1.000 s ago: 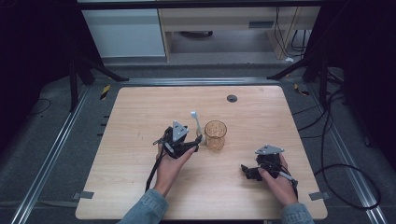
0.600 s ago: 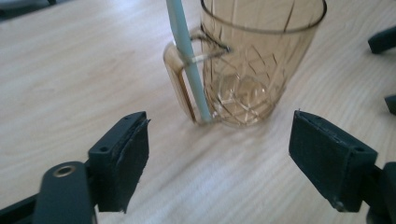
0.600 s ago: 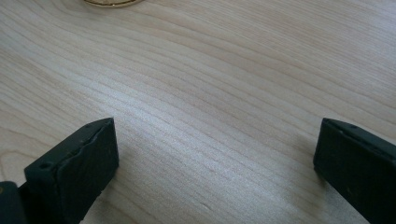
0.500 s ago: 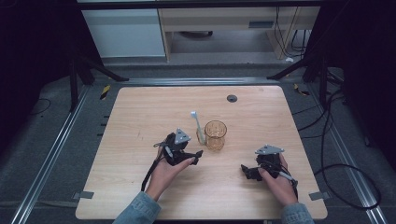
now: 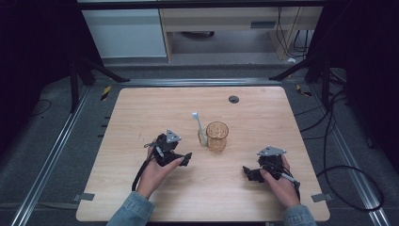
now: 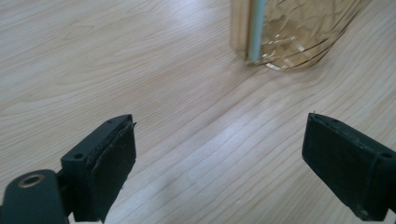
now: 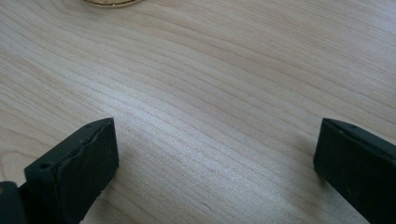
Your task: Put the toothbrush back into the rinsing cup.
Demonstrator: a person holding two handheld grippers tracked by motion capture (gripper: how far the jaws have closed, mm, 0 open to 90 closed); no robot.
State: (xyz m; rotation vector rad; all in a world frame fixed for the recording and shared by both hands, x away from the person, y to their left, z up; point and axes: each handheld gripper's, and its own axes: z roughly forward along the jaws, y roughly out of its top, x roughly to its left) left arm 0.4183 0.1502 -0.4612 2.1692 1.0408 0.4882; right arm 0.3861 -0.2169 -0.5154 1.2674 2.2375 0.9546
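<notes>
- The glass stands upright near the middle of the worktop, a little toward the right edge.
- It is amber and ribbed, and in the left gripper view its base shows at the top of the picture.
- A toothbrush leans against the glass on the side facing the left edge, its handle foot on the wood and its head up, tilted toward the far edge.
- In the left gripper view the pale handle runs up the near wall of the glass, touching it.
- The left gripper sits on the near-left side of the glass, near it but apart, held in a hand that comes in from the near edge.
- Its jaws have just been opening; they now stand wide apart with only bare wood between them.
- The right gripper lies low over the worktop toward the near right corner, well apart from the glass.
- Its jaws also stand wide apart, with nothing but wood grain between them.
- The bottom rim of the glass just shows at the top edge of the right gripper view.
- A small dark round cap sits in the worktop near the far edge, well apart from the glass.
</notes>
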